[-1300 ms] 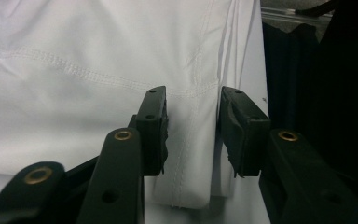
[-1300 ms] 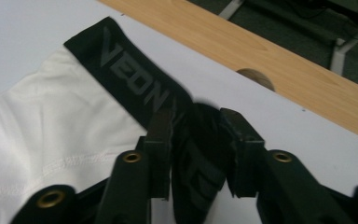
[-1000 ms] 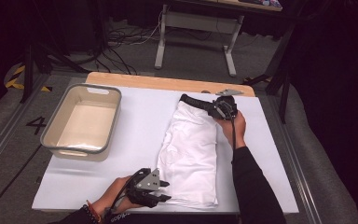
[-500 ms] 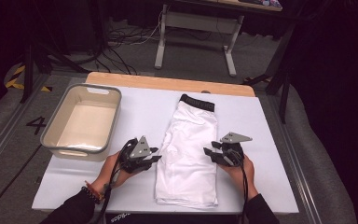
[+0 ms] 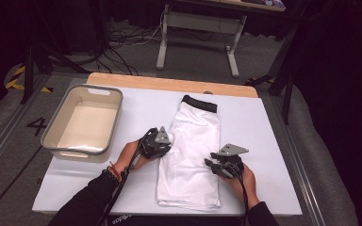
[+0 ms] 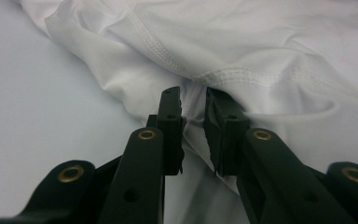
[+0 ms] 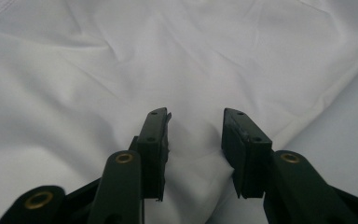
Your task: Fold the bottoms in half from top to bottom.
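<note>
Two grippers at mid-length of the white shorts, folded lengthwise on the surface. Left gripper closing, fabric bunched between narrow jaws; right gripper narrowing, jaws apart over cloth. Crosswise fold not yet made; bin waiting.

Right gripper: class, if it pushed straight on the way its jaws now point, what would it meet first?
The white shorts. The right gripper has been closing over a raised fold at their edge, and more white cloth lies straight ahead; depth is hard to judge.
</note>
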Motion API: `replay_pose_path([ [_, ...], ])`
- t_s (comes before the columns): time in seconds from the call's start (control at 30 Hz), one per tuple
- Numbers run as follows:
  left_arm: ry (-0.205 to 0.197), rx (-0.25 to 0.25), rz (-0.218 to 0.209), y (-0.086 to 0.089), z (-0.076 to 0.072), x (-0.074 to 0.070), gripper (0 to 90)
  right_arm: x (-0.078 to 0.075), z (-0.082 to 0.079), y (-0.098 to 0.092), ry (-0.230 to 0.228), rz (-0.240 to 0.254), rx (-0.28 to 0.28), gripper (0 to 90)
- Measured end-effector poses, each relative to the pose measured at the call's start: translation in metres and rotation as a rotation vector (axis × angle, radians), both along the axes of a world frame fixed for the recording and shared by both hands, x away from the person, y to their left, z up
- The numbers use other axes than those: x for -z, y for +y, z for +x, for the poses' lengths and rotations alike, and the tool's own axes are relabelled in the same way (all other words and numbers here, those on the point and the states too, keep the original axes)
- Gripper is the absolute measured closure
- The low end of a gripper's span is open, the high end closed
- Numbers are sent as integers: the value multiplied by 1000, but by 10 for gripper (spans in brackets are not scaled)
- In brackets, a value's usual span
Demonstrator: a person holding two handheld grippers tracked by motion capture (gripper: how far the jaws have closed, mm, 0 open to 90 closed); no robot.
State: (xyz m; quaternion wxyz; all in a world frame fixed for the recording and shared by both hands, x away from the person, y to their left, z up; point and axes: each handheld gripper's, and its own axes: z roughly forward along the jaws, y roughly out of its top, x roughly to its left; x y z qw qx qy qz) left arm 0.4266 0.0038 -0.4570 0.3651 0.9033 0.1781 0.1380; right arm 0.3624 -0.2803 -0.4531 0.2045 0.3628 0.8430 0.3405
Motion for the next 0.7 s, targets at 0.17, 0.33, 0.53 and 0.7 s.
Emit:
replay_pose_path([
  [0.17, 30, 39, -2, -13, 3, 0, 604, 0, 1, -1, 11, 12, -1, 601],
  [0.33, 71, 36, -33, -11, 5, 1, 590, 1, 2, -2, 19, 22, -5, 578],
  [0.53, 66, -8, -30, -9, 5, 1, 806, 1, 2, -3, 27, 30, -6, 589],
  [0.7, 40, 0, -18, -9, 5, 1, 864, 1, 1, -1, 16, 23, -9, 605],
])
